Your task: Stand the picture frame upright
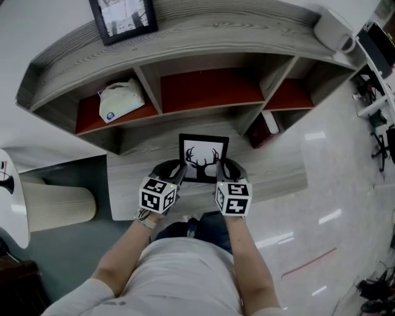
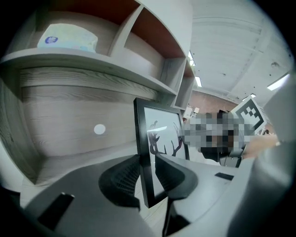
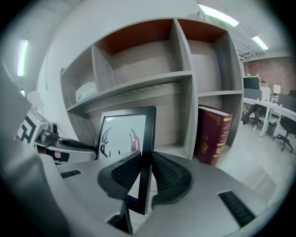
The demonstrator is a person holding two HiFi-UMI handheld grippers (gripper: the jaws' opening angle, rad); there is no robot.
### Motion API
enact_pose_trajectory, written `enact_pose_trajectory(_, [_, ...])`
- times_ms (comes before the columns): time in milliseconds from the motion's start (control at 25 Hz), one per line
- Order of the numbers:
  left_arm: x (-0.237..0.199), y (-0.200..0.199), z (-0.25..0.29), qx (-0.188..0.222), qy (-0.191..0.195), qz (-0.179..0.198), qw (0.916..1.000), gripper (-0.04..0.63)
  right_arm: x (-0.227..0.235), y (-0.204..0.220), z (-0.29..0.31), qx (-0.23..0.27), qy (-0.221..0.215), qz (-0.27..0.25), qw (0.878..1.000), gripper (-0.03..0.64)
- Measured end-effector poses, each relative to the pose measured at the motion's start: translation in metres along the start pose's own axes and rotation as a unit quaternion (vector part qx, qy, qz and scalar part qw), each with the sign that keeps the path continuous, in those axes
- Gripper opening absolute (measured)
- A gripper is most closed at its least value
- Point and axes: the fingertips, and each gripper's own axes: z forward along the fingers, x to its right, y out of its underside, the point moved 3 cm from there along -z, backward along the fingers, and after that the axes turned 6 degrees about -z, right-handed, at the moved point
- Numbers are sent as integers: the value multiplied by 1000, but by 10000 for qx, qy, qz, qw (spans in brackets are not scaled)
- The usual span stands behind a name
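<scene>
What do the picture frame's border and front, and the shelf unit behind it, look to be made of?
The picture frame: matte black border, likely painted wood or plastic; no grain shows. Its front looks like glass or clear plastic, given the bright streak across it in the left gripper view. The shelf unit: grey wood-grain boards, probably laminate, with red-brown inner panels.

Seen from the head view, the black picture frame with a dark antler silhouette on white (image 1: 203, 155) has both lower corners hidden behind the left gripper (image 1: 178, 170) and the right gripper (image 1: 223, 168). A second black-framed picture (image 1: 123, 18) sits on top of the grey wooden shelf unit (image 1: 216, 37) and is cut off by the top edge. The dark red hardback book (image 3: 212, 134) carries gold print too small to read. The round blue label on the white packet (image 1: 120, 100) is also illegible. A white object (image 1: 333, 29) at the right end of the shelf top cannot be identified.
</scene>
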Motion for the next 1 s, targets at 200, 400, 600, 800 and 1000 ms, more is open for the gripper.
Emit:
enact_pose_trajectory(200, [10,-34,-11,225,37,125,9997,110,4,-37,-12,284,-58,-161,9995,80])
enact_pose_trajectory(400, [25,-70,-24,549,70,246,9982,110,10,-77,-29,585,-125,-283,9978,80])
enact_pose_trajectory(600, [37,-105,-39,886,24,345,9955,110,14,-115,-42,871,-197,-372,9953,80])
enact_pose_trajectory(800, [43,-134,-45,1142,-12,368,9928,110,17,-146,-49,1094,-261,-501,9924,80])
enact_pose_trajectory(1000, [47,-161,-53,1358,-67,457,9897,110,20,-177,-53,1307,-342,-626,9889,80])
